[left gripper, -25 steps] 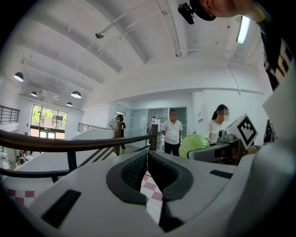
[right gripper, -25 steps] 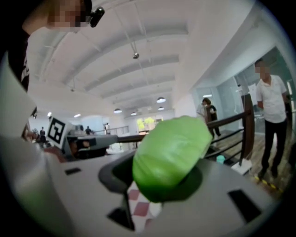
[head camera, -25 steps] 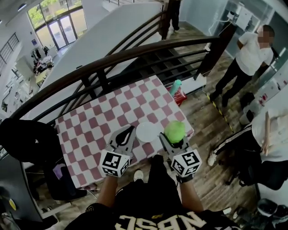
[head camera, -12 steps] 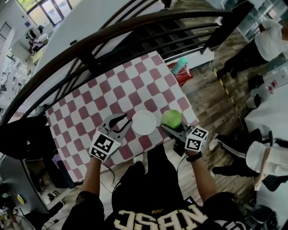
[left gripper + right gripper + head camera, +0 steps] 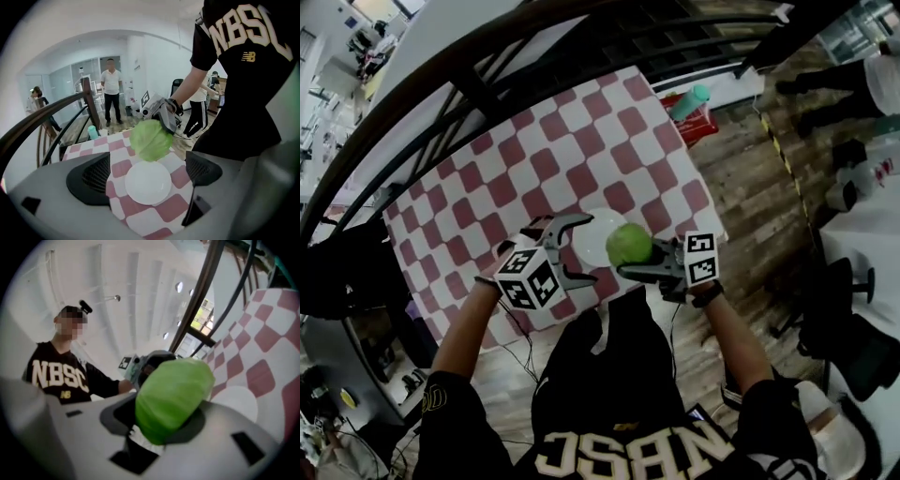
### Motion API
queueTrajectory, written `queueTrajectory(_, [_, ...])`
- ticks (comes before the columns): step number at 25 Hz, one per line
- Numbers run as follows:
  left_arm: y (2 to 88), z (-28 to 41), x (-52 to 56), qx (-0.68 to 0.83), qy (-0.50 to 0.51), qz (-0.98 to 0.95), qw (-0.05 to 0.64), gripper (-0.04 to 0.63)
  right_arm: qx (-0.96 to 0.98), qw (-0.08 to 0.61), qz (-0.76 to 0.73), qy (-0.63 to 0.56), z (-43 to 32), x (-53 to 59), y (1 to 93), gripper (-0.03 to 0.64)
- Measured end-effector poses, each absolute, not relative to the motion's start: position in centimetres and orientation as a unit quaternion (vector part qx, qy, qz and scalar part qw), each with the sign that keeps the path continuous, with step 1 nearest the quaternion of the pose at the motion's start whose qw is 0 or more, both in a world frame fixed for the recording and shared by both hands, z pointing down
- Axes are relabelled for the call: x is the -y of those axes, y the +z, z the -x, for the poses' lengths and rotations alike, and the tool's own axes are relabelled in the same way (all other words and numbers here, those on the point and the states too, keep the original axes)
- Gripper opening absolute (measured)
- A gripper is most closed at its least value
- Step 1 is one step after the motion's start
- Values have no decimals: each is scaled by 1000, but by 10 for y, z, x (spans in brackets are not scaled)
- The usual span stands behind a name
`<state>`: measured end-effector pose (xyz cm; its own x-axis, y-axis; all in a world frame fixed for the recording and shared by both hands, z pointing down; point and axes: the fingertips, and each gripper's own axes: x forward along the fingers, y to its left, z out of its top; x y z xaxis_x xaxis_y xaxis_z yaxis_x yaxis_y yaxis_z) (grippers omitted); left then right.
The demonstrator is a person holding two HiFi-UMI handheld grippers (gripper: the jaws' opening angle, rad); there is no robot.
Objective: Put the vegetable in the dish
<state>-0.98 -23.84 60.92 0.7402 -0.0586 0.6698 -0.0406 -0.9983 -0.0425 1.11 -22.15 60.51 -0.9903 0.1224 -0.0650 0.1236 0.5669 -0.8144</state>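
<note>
A round green cabbage (image 5: 628, 242) is clamped in my right gripper (image 5: 630, 255), which is shut on it and holds it above the right rim of the white dish (image 5: 598, 236). In the right gripper view the cabbage (image 5: 173, 394) fills the jaws, with the dish (image 5: 239, 404) below and beyond it. My left gripper (image 5: 586, 249) is at the dish's left side and its jaws are opening wide, with nothing pinched between them. In the left gripper view the empty dish (image 5: 148, 183) lies on the cloth ahead, and the cabbage (image 5: 150, 138) hangs over its far edge.
The dish sits near the front edge of a table with a red and white checked cloth (image 5: 544, 159). A dark curved railing (image 5: 441, 66) runs behind the table. On the floor to the right stands a red box with a teal bottle (image 5: 692, 101). People stand further right.
My left gripper's jaws have gone from closed to wide open. The right gripper has carried the cabbage leftward, from beside the dish to over its rim.
</note>
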Motion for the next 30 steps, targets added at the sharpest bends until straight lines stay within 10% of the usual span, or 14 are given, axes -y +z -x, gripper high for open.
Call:
queueTrajectory(20, [641, -15, 228, 53, -367, 927, 50, 468, -851, 18, -182, -492, 42, 215, 615, 155])
queueTrajectory(30, [667, -9, 232, 51, -409, 909, 62, 448, -875, -133, -170, -433, 14, 209, 661, 196])
